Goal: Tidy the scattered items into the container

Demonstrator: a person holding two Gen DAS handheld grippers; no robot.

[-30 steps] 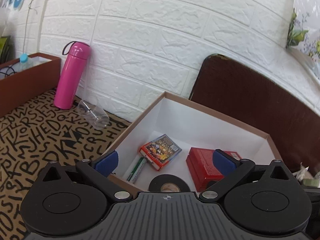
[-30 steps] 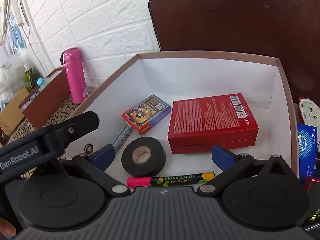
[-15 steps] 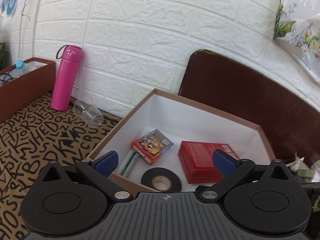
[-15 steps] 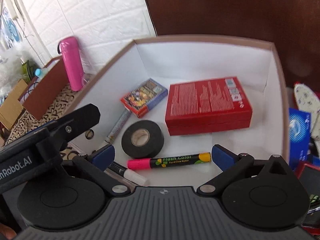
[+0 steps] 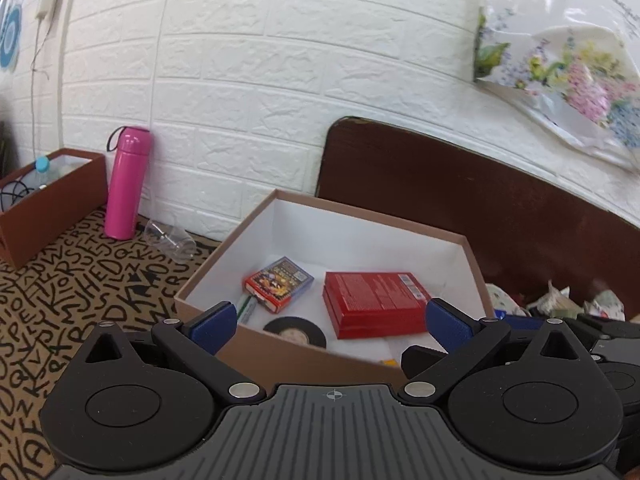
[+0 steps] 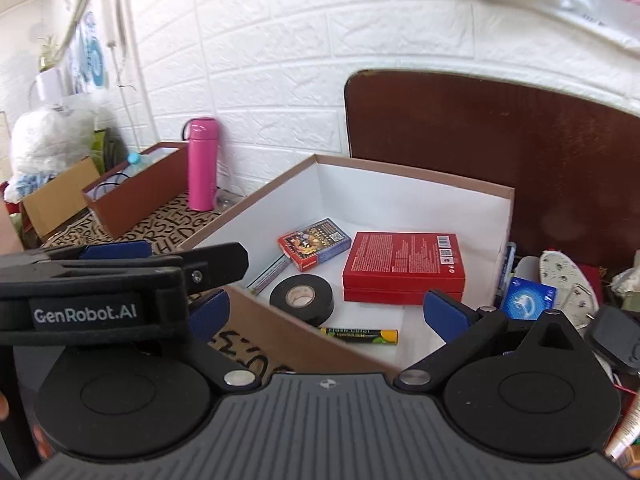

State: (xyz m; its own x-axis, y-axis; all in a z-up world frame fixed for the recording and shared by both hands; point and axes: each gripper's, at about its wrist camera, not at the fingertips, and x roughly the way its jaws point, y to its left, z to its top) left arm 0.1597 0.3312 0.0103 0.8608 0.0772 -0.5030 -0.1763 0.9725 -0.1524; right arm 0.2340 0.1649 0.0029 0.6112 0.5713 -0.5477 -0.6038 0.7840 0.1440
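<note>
Several items already lie in the box [image 6: 416, 184], clutter [image 6: 528, 298] remains beside it, and both hand-held grippers [image 5: 326, 322] [image 6: 326, 312] gape empty.

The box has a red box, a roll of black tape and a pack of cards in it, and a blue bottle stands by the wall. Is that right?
Almost. The bottle by the wall is pink, not blue; the right wrist view shows it clearly. The rest holds: the box contains the red box, the roll of black tape and the pack of cards.
</note>
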